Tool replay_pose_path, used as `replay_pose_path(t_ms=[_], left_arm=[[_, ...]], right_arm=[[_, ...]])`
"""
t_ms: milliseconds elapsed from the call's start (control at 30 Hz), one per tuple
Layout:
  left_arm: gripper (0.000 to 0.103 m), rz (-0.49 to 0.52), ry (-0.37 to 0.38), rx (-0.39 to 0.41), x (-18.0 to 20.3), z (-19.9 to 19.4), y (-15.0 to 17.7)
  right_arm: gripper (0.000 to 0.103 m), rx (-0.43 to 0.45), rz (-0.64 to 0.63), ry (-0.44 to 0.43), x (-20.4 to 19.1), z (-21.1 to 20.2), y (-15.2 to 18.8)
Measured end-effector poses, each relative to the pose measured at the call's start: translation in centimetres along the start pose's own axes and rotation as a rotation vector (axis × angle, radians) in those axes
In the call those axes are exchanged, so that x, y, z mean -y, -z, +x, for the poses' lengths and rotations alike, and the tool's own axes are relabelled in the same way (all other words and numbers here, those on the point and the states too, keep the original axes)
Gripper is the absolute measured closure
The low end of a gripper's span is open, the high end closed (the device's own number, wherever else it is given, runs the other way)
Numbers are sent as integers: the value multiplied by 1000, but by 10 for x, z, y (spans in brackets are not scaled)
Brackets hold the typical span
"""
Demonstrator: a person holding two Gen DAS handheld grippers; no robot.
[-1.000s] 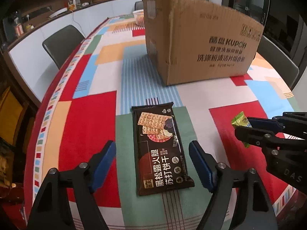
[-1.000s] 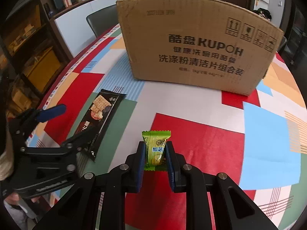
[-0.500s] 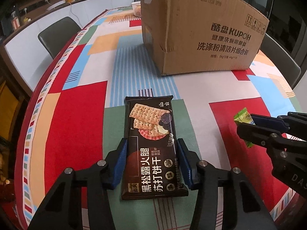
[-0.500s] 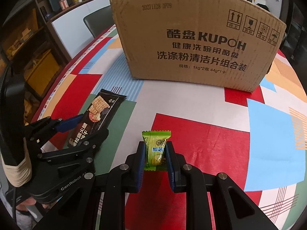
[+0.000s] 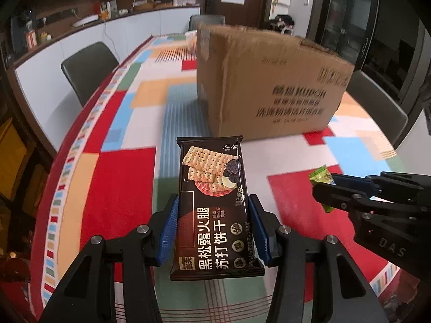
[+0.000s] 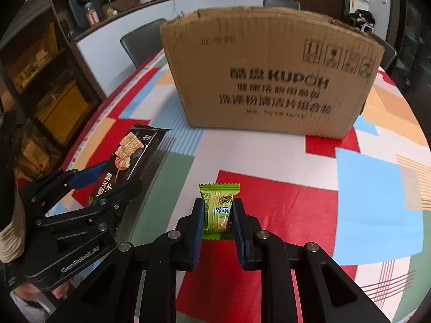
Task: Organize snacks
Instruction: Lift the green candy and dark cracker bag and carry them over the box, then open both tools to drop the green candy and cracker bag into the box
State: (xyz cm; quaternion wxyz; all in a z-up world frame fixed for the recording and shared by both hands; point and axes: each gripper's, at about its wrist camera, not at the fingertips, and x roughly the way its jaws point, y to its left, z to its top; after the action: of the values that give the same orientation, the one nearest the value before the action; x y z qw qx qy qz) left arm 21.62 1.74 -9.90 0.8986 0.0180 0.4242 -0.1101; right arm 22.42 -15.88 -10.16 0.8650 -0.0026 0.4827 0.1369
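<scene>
Left gripper (image 5: 214,231): mine, clenched on the dark cracker packet (image 5: 214,215), blue pads pressing its two long edges; the packet is held off the tablecloth, pointing toward 12 o'clock.
Cracker packet: in my right wrist view it sits at 9 o'clock (image 6: 126,158), tilted, its far end toward the box.
Tablecloth (image 5: 107,188): coloured blocks of red, blue, green and orange below both tools.
Cardboard box (image 6: 269,80): stands upright on the tablecloth at 12 o'clock, printed side facing me, well apart from both snacks.
Right gripper (image 6: 218,220): mine, grasping the small green candy (image 6: 219,207) between its pads, the crimped top edge sticking out past the fingertips.
Green candy: from my left wrist view it shows at 3 o'clock (image 5: 320,177), near the cracker packet but apart from it.
</scene>
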Motion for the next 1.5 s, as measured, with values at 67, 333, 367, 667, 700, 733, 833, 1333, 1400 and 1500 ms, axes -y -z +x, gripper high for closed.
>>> replay_pose_path(t_ms=[67, 333, 367, 667, 700, 733, 833, 1333, 1400, 1500], left_arm=[[54, 3, 5, 21, 2, -7, -4], [54, 26, 21, 113, 12, -33, -29], [54, 28, 23, 123, 14, -35, -32], [54, 56, 29, 216, 25, -52, -67], [54, 61, 29, 227, 27, -53, -72], [54, 66, 29, 235, 28, -54, -76], [54, 85, 22, 255, 31, -55, -88], [54, 123, 17, 299, 38, -41, -155], [54, 127, 17, 295, 39, -35, -165], [54, 129, 19, 282, 40, -25, -177]], right_arm=[[81, 19, 3, 1, 2, -8, -2], [81, 115, 14, 8, 9, -41, -20], [81, 130, 16, 12, 10, -45, -23], [81, 239, 36, 35, 23, -75, -51], [81, 250, 37, 38, 24, -78, -55], [81, 262, 38, 42, 25, -81, -58], [81, 295, 41, 48, 29, -89, -69], [81, 374, 37, 73, 50, -98, -128], [81, 375, 41, 76, 54, -96, -135], [81, 369, 47, 77, 63, -89, -147]])
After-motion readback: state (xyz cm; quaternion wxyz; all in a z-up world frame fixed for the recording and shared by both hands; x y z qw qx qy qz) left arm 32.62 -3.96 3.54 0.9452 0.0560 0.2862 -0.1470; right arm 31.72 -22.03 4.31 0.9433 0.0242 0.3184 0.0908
